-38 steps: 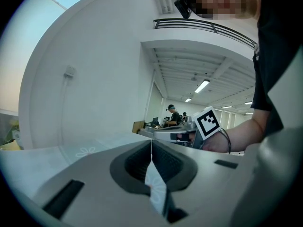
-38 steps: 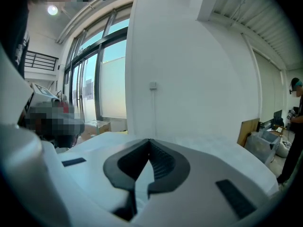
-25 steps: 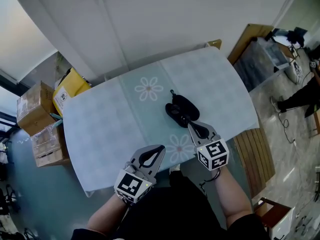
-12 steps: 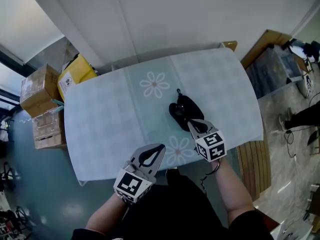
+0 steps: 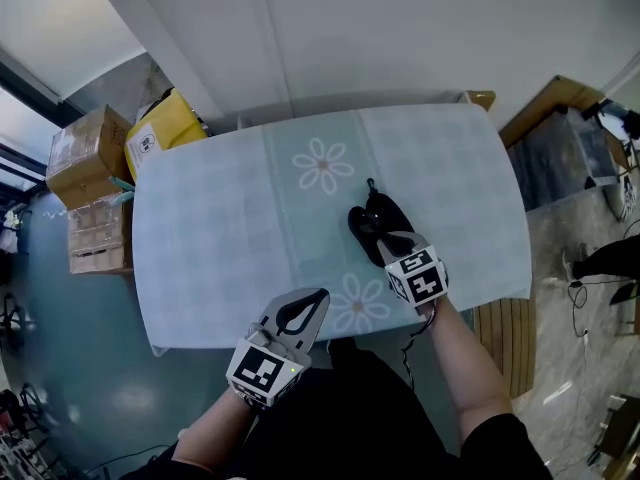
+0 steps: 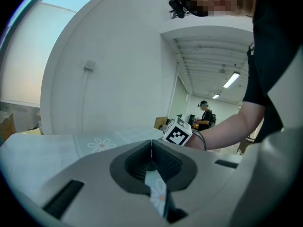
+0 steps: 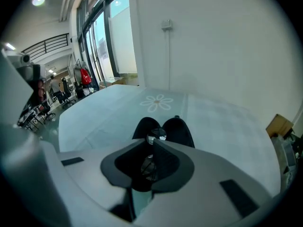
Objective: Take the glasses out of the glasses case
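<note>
On the pale green flowered desk (image 5: 220, 228), right of centre, I see the black clamshell glasses case (image 5: 372, 218) lying open. My right tongs (image 7: 151, 144) pinch the clear-lensed glasses (image 7: 156, 136) at it; my left tongs (image 6: 151, 144) are pressed together, empty.

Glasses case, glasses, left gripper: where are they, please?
glasses case (image 5: 375, 218), head view, its dark open shell.
glasses (image 7: 156, 135), right gripper view, the lens at the jaw tips.
left gripper (image 5: 319, 297), head view, its closed tips.

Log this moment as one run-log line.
right gripper: shut on glasses, at open case | left gripper: shut, empty, over near edge of table
</note>
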The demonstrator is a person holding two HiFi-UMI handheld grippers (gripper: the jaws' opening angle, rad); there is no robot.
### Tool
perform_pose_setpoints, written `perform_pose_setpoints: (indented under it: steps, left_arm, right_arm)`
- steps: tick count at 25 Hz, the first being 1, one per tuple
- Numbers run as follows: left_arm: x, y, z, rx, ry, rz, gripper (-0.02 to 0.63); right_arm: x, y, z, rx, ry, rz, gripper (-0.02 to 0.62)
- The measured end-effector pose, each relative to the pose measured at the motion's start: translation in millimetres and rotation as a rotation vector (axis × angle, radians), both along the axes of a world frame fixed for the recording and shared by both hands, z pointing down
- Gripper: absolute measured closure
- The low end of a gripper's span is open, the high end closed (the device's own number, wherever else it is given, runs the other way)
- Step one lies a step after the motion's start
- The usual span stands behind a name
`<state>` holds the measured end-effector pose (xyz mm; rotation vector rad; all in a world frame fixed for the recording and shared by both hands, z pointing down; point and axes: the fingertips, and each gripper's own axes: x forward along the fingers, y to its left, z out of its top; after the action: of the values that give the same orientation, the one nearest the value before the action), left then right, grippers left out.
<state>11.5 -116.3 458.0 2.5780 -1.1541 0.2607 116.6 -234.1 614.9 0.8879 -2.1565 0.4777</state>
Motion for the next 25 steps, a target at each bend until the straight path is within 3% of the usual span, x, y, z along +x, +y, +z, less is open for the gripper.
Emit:
perform_pose_setpoints:
  steps: [16, 25]
  left_arm:
    - [-36, 4, 16, -0.045, 0.042, -0.134, 0.577]
    - [-41, 12, 23, -0.069, 0.049, -0.152, 0.577]
  right_arm:
    - [-3, -20, 45, -0.144, 0.197, -0.046, 0.5]
    - [-7, -20, 53, -0.184, 0.208, -0.018, 0.519]
